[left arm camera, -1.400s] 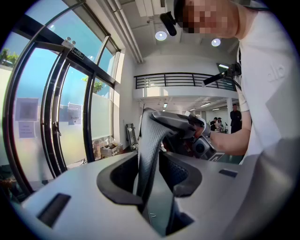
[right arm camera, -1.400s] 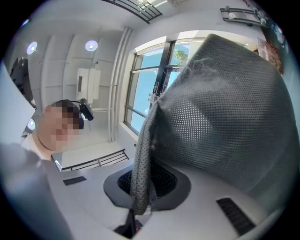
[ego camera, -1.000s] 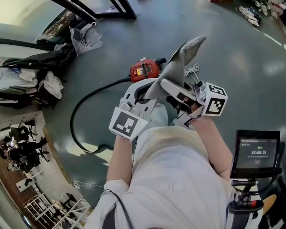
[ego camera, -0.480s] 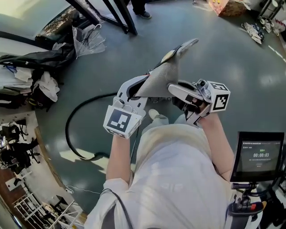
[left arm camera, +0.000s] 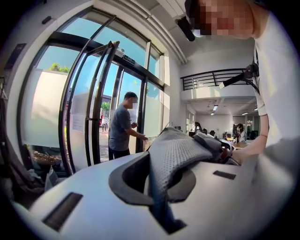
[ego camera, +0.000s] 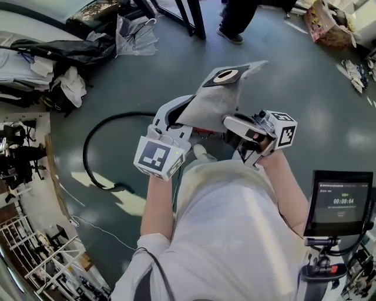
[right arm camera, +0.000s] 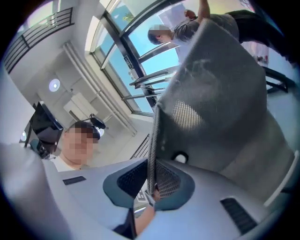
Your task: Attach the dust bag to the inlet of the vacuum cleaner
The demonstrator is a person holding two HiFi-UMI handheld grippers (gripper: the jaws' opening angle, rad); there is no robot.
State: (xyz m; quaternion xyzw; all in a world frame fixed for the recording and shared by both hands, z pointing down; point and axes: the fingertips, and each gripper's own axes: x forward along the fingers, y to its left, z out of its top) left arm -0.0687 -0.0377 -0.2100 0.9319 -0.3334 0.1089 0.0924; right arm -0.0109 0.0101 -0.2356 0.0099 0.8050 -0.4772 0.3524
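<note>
Both grippers hold up a grey fabric dust bag [ego camera: 214,103], and its round cardboard collar [ego camera: 225,75] faces the head camera. My left gripper [ego camera: 181,119] is shut on the bag's lower left edge. The mesh cloth [left arm camera: 180,150] folds down between the left gripper's [left arm camera: 159,190] jaws. My right gripper [ego camera: 230,122] is shut on the lower right edge. There the bag [right arm camera: 220,93] stands up as a thin seam pinched between the right gripper's [right arm camera: 152,187] jaws. The bag and grippers hide the vacuum cleaner's body. Its black hose [ego camera: 89,156] loops over the floor to the left.
A heap of clothes and bags [ego camera: 59,82] lies at the left, with a clear plastic bag [ego camera: 136,35] next to it. A person's legs [ego camera: 238,17] stand at the top. A small screen on a stand [ego camera: 338,203] is at the lower right. A person [left arm camera: 121,126] stands by glass doors.
Both grippers have swung sideways with the bag. It has turned so that its round collar shows. The red vacuum body seen a second ago is out of sight now.
</note>
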